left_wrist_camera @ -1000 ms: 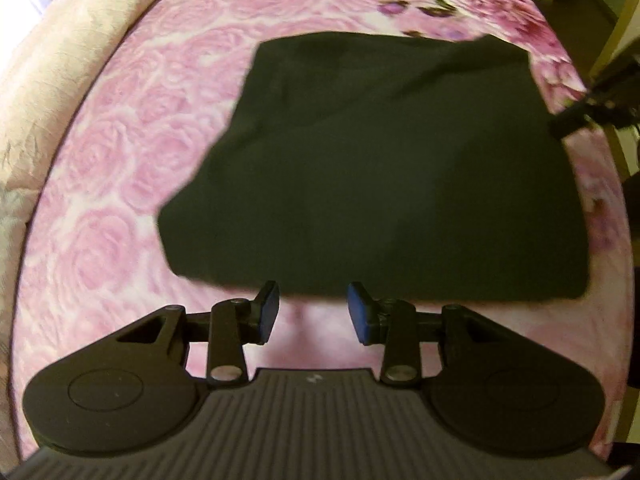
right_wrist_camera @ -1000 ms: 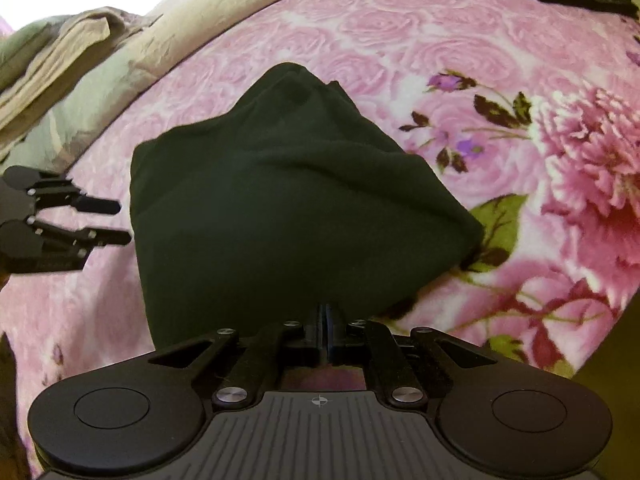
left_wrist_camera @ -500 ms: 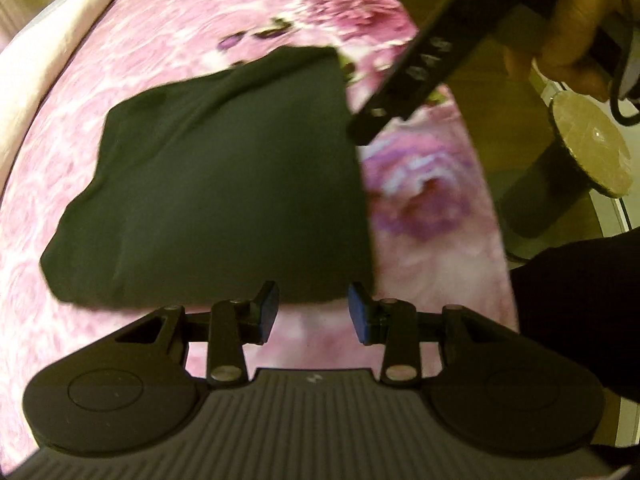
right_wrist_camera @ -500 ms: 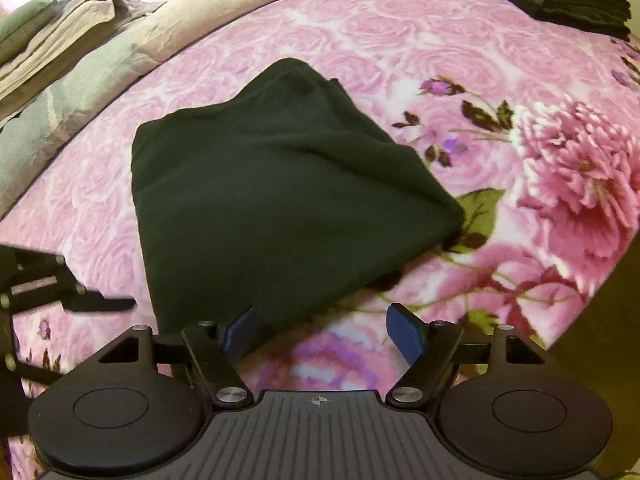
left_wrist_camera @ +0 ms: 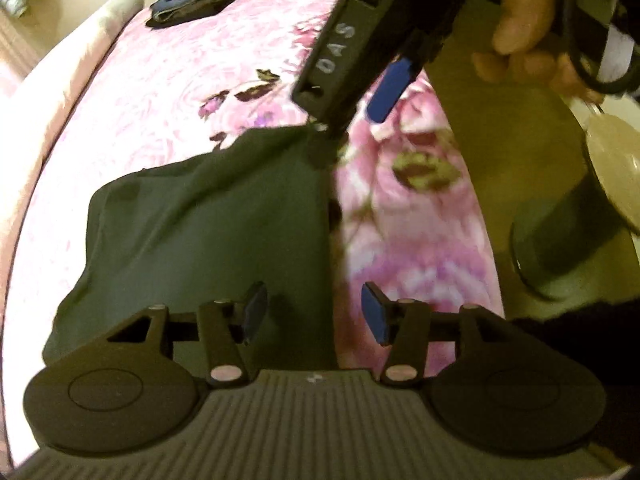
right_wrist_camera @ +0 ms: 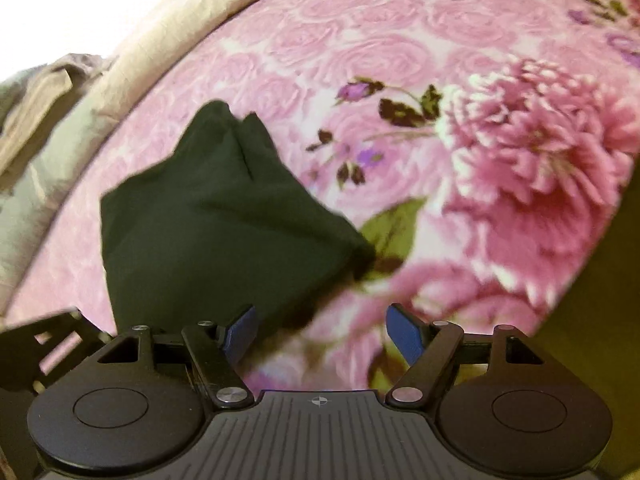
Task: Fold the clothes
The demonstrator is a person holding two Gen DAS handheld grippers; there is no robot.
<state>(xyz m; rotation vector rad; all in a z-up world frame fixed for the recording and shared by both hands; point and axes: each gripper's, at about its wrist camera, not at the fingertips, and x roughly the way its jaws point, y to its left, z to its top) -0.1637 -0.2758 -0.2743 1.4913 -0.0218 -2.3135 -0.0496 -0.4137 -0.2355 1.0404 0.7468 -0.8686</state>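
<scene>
On the floral bedspread [right_wrist_camera: 360, 52] lies a folded dark garment [right_wrist_camera: 208, 224]; both grippers' fingers empty — left gripper [left_wrist_camera: 314, 312] opening, right gripper [right_wrist_camera: 320, 334] spread — hand [left_wrist_camera: 524, 20] only in left view.

A dark green garment [right_wrist_camera: 224, 232], folded into a compact, roughly square bundle with a peaked far corner, lies flat on the pink floral bedspread [right_wrist_camera: 360, 48] near its front edge.

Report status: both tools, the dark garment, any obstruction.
Left tool opening, empty. Right tool open, empty. Dark folded cloth garment flat on pink floral bedspread. Nothing obstructing.
</scene>
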